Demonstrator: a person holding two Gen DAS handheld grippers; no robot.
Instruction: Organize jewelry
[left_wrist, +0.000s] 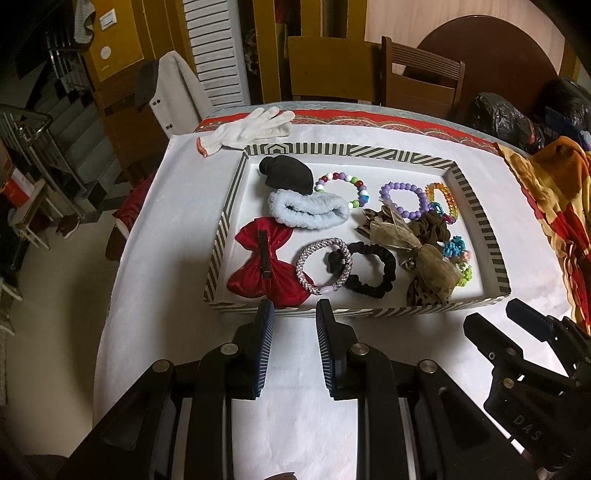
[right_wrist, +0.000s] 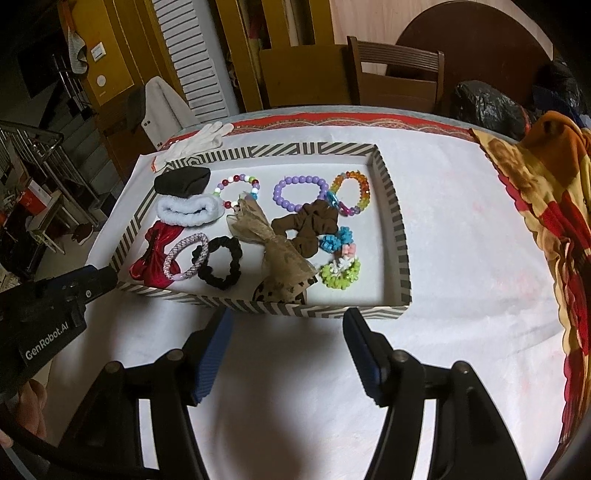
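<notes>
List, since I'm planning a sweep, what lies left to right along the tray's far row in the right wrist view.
Black cloth → multicolor bead bracelet → purple bead bracelet → orange crystal bracelet.

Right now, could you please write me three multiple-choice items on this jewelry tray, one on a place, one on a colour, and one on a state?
1. Where does the white glove lie?
A. Inside the striped tray
B. On the table beyond the tray's far left corner
C. Between a gripper's fingers

2. What colour is the bow in the tray's near left corner?
A. Red
B. Green
C. Purple

3. How do the left gripper and right gripper stand?
A. Both shut on bracelets
B. Left shut on a scrunchie, right open
C. Both open and empty, short of the striped tray

Answers: 1 B, the glove rests outside the far wall; 2 A, its fabric is shiny red; 3 C, bare cloth shows between each pair of fingers.
</notes>
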